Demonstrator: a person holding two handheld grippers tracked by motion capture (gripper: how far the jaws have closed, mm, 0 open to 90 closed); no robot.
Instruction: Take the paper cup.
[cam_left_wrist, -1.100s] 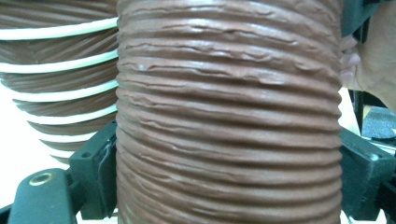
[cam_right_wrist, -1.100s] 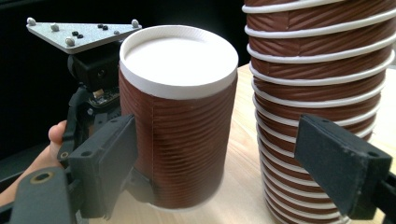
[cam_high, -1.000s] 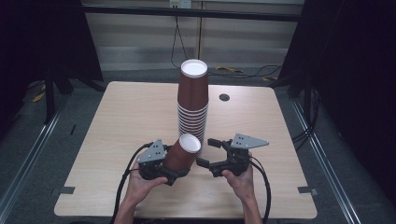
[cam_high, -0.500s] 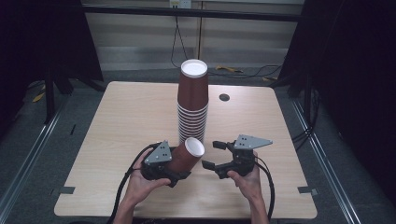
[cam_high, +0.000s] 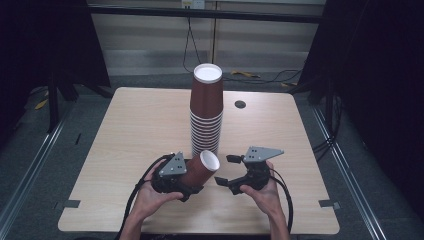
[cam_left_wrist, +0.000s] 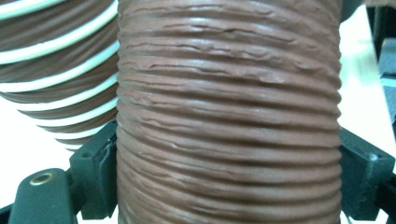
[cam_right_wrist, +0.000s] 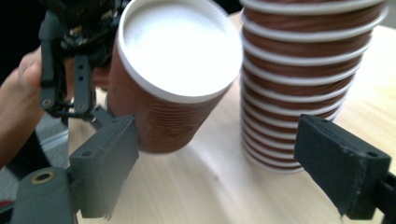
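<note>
A ribbed brown paper cup (cam_high: 202, 167) with a white rim lies tilted above the table, its white mouth toward the upper right. My left gripper (cam_high: 192, 181) is shut on the cup's body; in the left gripper view both black jaws press the cup (cam_left_wrist: 229, 116) from either side. My right gripper (cam_high: 226, 170) stands open just to the right of the cup's mouth, nothing between its jaws. In the right gripper view the cup (cam_right_wrist: 177, 60) sits beyond the left jaw. A tall stack of upturned brown cups (cam_high: 206, 117) stands just behind.
The wooden table (cam_high: 125, 130) has a small dark round spot (cam_high: 240, 104) at the back right. Dark curtains flank the table, and cables lie on the floor behind it. Both of the person's hands come in over the front edge.
</note>
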